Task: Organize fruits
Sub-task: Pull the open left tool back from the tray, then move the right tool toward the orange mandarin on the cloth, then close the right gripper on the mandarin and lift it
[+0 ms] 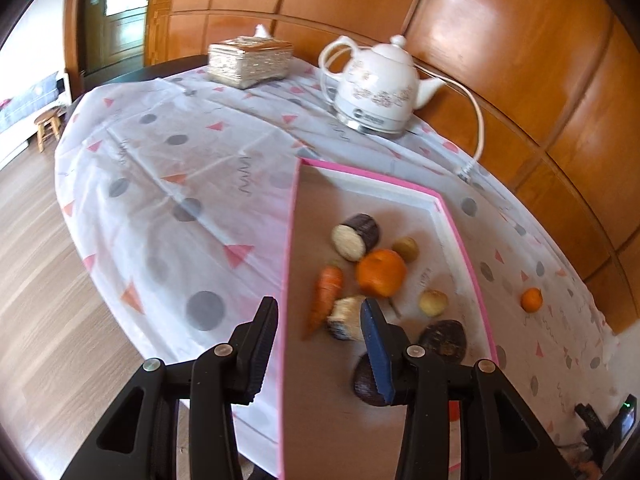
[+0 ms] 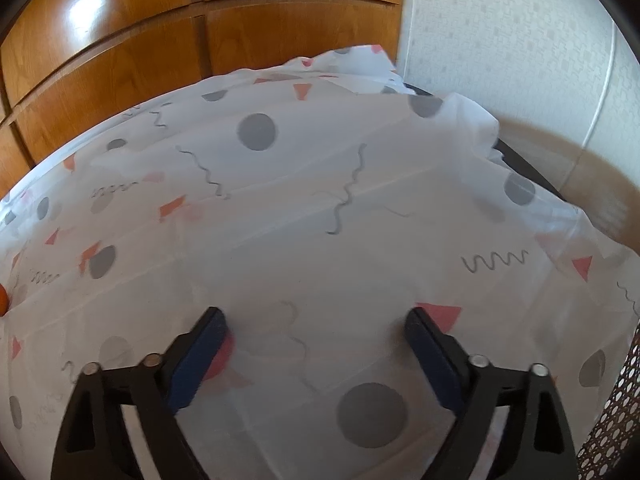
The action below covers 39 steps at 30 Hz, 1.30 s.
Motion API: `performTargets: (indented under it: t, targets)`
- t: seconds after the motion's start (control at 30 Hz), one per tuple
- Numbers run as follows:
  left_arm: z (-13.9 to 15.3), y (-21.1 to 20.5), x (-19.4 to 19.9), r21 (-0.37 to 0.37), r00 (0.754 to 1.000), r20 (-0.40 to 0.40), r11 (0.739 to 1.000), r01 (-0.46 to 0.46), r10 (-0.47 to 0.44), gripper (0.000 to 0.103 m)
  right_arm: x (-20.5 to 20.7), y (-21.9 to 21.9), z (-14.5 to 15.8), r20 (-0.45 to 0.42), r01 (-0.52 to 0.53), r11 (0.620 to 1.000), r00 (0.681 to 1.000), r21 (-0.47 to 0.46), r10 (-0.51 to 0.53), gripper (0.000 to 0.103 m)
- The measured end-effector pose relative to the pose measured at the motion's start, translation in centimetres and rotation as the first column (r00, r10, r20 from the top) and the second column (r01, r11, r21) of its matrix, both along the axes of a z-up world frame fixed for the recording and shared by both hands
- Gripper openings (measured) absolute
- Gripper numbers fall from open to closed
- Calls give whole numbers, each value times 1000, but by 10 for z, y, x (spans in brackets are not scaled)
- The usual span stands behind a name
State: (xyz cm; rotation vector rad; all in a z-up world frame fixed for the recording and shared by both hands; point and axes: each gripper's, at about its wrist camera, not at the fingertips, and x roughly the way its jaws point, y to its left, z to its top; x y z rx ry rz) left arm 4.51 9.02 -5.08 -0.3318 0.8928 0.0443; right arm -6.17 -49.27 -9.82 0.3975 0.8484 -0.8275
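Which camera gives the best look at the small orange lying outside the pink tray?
The left wrist view: the small orange shows whole on the tablecloth, right of the tray. The right wrist view catches only an orange sliver at its left edge, probably the same fruit.

Each hand-held gripper (image 1: 320, 308) (image 2: 316, 316) is black plastic with blue ridged pads and silver screws.

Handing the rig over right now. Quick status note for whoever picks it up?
Left gripper: part open, empty, over the left edge of the pink-rimmed tray.
Right gripper: open, empty, over bare tablecloth.
In the tray: big orange, carrot, cut pieces, small yellow fruits, dark fruits.
Left: small orange sits on the cloth outside the tray.
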Motion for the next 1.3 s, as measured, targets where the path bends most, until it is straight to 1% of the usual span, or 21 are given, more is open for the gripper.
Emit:
performTargets:
  t: [0.03,0.1,0.17,0.23,0.27,0.3,0.33,0.37,0.43,0.47,0.5,0.6,0.7,0.77,0.9,0.93,1.0,1.03,1.1,1.23,1.3]
  targets:
    - [-1,4,0,-1,1000,-3,1000,-13,12,44,4,3,2,2,-22,1000,1000,6,22,83]
    - [-3,11,-1,-2,999,-7,999,-35,35,44,14,12,7,14,-72,997,997,7,72,83]
    - [-5,17,-2,-4,998,-13,999,-54,54,44,31,28,14,39,-156,987,987,24,155,83]
    - [-7,21,-3,-6,998,-20,998,-66,65,44,49,46,19,62,-245,968,968,46,242,83]
    - [-8,21,-3,-7,997,-23,998,-69,69,44,60,58,22,73,-301,952,952,55,297,83]
    - [-9,23,-3,-7,997,-25,997,-72,72,44,67,66,23,80,-333,941,941,58,328,83]
    - [-9,23,-3,-5,997,-26,997,-74,74,45,79,80,26,93,-393,917,918,65,386,83]
    - [-10,24,-3,-4,997,-28,997,-77,76,45,85,88,28,100,-422,904,905,68,414,83]
    - [-10,26,-4,-4,996,-30,997,-79,79,45,106,113,33,113,-507,859,860,75,498,83]
    - [-11,26,-4,-2,996,-31,997,-80,80,45,115,123,35,116,-537,840,841,74,528,83]
    - [-11,26,-4,-2,996,-33,997,-81,81,45,126,136,37,119,-578,813,814,74,568,83]
    - [-13,26,-4,-3,996,-39,997,-82,82,45,152,164,43,116,-654,753,756,71,645,83]
    - [-15,27,-4,-3,995,-48,997,-83,83,45,171,185,44,94,-696,716,718,57,690,83]
    - [-16,27,-4,-1,995,-52,996,-85,84,45,188,196,39,68,-715,696,699,64,712,80]
    - [-18,28,-4,2,995,-59,996,-86,86,45,208,208,29,19,-723,686,689,78,725,76]
    - [-18,28,-4,1,994,-62,996,-87,86,45,213,211,25,-1,-726,683,685,84,728,73]
    - [-19,28,-4,1,994,-65,996,-87,87,45,218,212,18,-32,-731,675,676,100,736,53]
    - [-19,27,-4,2,994,-66,996,-86,86,45,220,214,15,-42,-740,664,664,108,747,39]
    - [-20,27,-3,3,994,-69,996,-87,87,45,218,216,15,-49,-751,655,653,86,756,39]
    - [-21,25,-2,3,995,-68,997,-79,79,45,202,223,18,-39,-785,614,613,85,789,39]
    - [-21,24,-3,3,995,-68,997,-76,76,45,192,225,18,-19,-795,598,600,100,800,39]
